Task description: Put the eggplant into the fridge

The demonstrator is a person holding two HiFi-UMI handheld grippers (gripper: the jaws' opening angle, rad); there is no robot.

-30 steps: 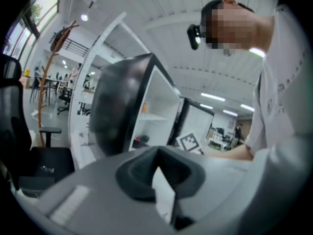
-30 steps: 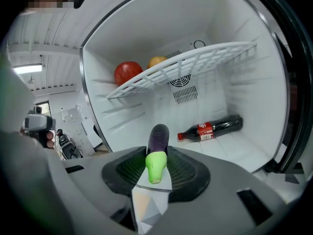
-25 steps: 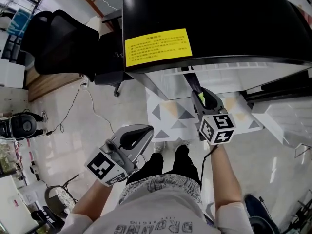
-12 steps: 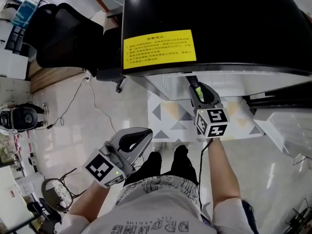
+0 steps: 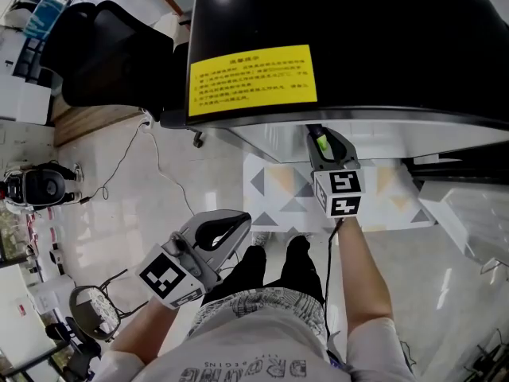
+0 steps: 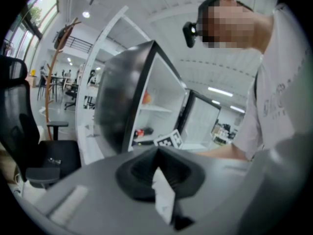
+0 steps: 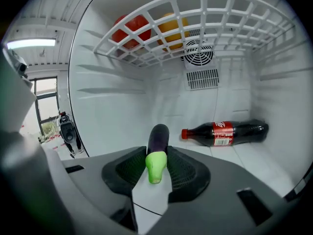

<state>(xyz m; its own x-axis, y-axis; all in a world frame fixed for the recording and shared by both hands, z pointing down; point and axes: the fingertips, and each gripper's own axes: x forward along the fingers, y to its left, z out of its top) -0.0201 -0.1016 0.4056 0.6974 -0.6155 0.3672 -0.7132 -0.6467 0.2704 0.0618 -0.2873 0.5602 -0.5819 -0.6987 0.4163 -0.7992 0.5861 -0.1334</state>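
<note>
Left gripper: at 7 o'clock in the head view, outside the fridge and over the room floor. Its fingers are pressed together with nothing between them.

The fridge's black top, with a yellow label, has a front edge running across the head view. The right gripper reaches in under that edge at 1 o'clock.

Right gripper view: the fingers pinch the eggplant, green cap toward the camera, purple end pointing at the back wall. The eggplant is inside the compartment, held clear of its floor.

Edges: the wire shelf is at 12 o'clock, well above the eggplant. The side wall at 9 o'clock is apart from it.

A cola bottle lies on its side at 2 o'clock, not touching the eggplant. The floor ahead is open up to the back wall.
</note>
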